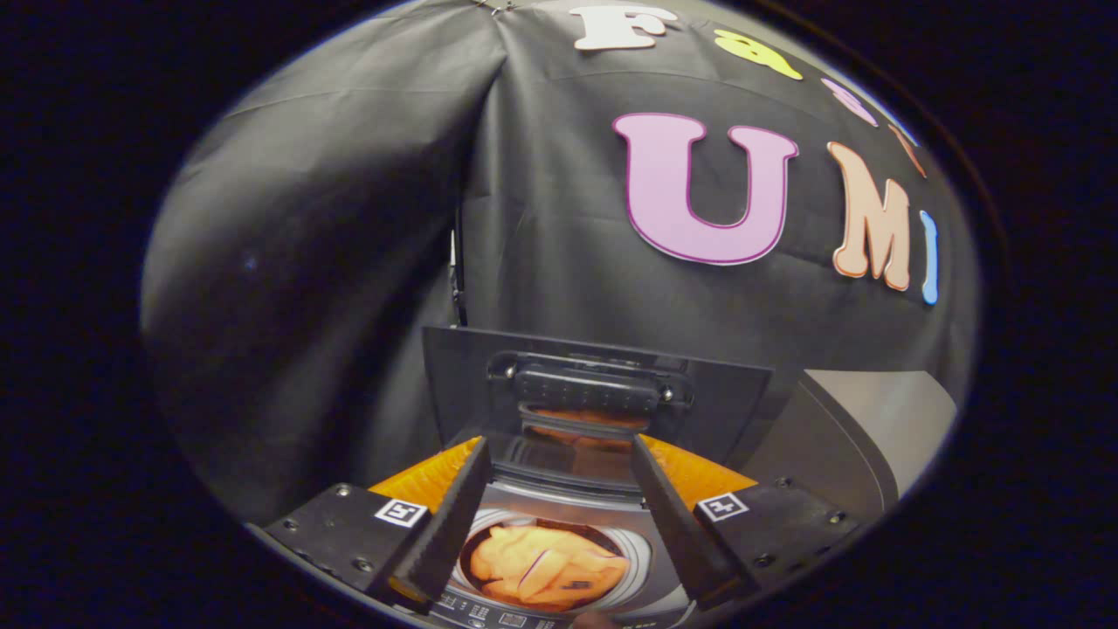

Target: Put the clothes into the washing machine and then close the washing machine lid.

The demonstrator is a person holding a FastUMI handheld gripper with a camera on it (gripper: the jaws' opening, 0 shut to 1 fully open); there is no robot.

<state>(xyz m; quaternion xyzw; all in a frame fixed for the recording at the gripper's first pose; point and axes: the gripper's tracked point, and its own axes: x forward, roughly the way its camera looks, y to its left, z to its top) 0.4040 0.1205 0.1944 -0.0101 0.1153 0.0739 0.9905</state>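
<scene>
Gripper (pixel 559 476) jaws spread wide, holding nothing, above orange clothes (pixel 543 566) in washing machine drum (pixel 636 552), lid (pixel 603 393) upright beyond.

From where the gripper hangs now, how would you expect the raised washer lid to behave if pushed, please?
The lid stands upright behind the drum, so it probably swings down on a rear hinge. It looks like a rigid panel, unlikely to flex. Its glossy face may be slippery. The gripper hangs open above the orange clothes.

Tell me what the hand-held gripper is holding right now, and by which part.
Nothing is held. The hand-held gripper is open, its fingers apart above the washing machine, with the orange clothes already in the drum below and the lid standing up beyond.
</scene>
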